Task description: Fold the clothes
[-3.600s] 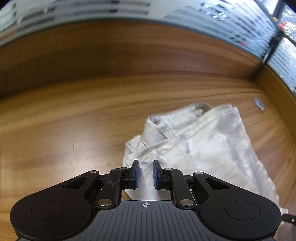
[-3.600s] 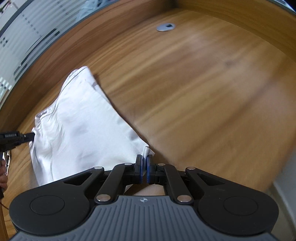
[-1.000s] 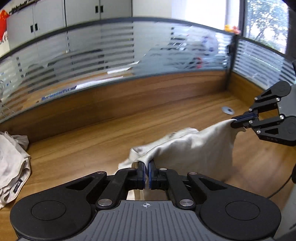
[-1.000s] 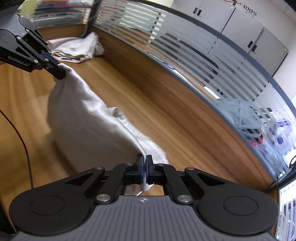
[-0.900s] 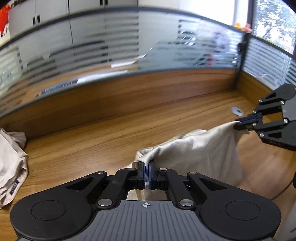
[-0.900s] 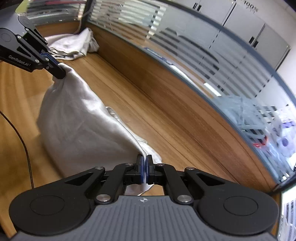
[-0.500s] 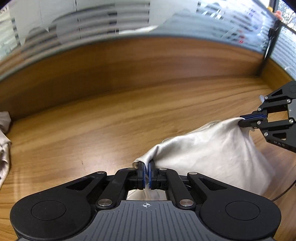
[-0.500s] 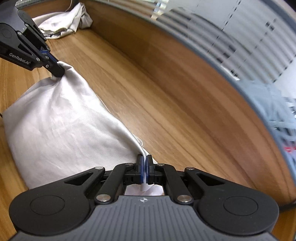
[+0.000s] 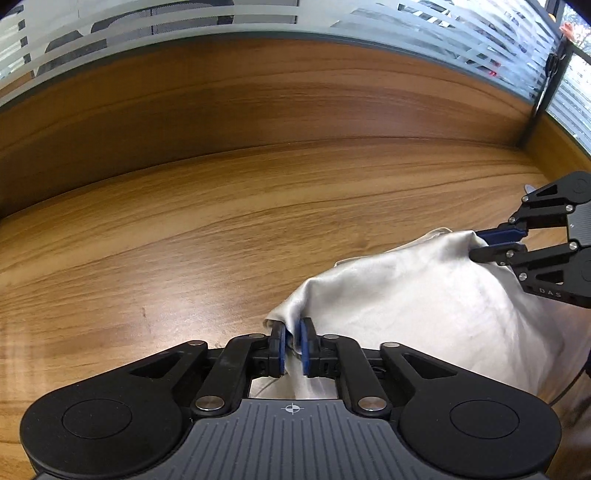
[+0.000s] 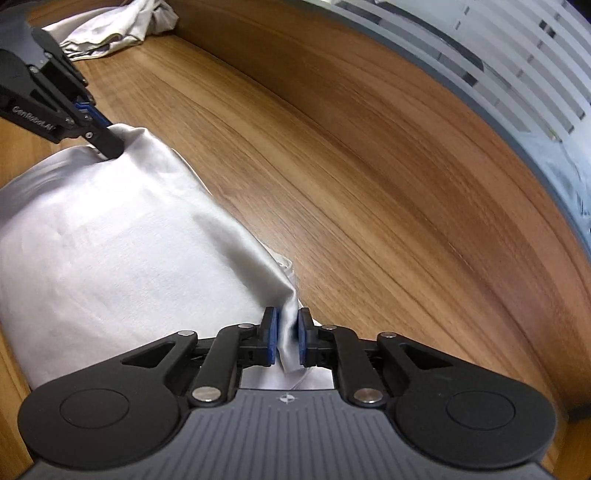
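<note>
While both pairs of fingers stand slightly parted with cloth between their blue pads, the grip looks loosened: the left gripper (image 9: 292, 347) has a small gap around a corner of the white garment (image 9: 424, 306), and the right gripper (image 10: 287, 341) shows the same slack around the opposite corner. Between them the garment's upper edge stretches taut, and the rest drapes down onto the wooden table (image 9: 184, 240). Beyond the cloth, bare table runs wide and open to a raised wooden back panel (image 9: 258, 96) topped by frosted striped glass (image 10: 517, 66). Far off by that panel, in the right wrist view, a second pale bundle of clothes (image 10: 110, 26) lies well apart.
</note>
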Demonstrator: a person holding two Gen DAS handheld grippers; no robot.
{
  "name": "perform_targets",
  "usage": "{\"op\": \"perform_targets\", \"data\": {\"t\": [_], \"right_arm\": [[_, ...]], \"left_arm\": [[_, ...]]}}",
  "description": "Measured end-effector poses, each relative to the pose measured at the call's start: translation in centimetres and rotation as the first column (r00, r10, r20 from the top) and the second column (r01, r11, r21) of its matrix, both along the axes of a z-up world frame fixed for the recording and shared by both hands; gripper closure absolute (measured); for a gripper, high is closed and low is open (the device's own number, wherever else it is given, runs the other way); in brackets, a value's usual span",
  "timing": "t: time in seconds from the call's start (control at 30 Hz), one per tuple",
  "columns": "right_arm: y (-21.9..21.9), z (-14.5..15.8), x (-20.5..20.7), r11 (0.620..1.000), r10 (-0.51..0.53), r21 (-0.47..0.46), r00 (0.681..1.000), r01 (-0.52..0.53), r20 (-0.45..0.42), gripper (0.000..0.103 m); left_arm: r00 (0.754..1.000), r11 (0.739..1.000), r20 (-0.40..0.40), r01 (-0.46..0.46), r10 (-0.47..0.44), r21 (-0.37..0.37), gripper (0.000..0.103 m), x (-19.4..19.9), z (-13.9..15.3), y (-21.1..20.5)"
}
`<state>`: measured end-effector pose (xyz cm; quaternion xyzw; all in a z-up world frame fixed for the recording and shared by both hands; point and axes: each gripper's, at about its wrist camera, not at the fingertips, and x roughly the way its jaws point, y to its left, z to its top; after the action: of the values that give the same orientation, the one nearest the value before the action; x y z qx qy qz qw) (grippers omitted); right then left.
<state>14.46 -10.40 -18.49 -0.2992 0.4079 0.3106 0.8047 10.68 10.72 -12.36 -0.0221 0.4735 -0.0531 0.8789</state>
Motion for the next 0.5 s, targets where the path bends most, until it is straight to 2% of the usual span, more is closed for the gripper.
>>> {"op": "perform_targets", "data": {"t": [0.07, 0.13, 0.3, 0.43, 0.5], "right_arm": [[-0.1, 0.0, 0.3, 1.0, -0.027, -0.004, 1.0, 0.027, 0.003, 0.077], [-0.7, 0.4, 0.7, 0.997, -0.077, 0.016, 0.997, 0.077, -0.005, 0.071], [-2.3, 2.7, 0.8, 0.978, -0.189, 0.085, 0.982, 0.189, -0.018, 0.069], [-3.0, 4.9, -0.6, 0.968, -0.212, 0.128, 0.977, 0.215, -0.032, 0.067], [-2.8, 6.1, -2.0, 0.968, -0.203, 0.146, 0.978, 0.207, -0.039, 0.064]], "left_arm": [[1.0, 1.0, 0.006, -0.018, 0.018, -0.013, 0.083, 0.0, 0.2, 0.4], [0.998, 0.998, 0.011, -0.054, 0.055, -0.044, 0.082, -0.1, 0.5, 1.1], [0.988, 0.98, 0.021, -0.15, 0.154, -0.13, 0.08, -1.8, 2.3, 2.9], [0.978, 0.962, 0.006, -0.203, 0.208, -0.183, 0.073, -3.5, 3.6, 3.7], [0.973, 0.952, -0.009, -0.226, 0.23, -0.206, 0.072, -4.3, 4.0, 4.0]]}}
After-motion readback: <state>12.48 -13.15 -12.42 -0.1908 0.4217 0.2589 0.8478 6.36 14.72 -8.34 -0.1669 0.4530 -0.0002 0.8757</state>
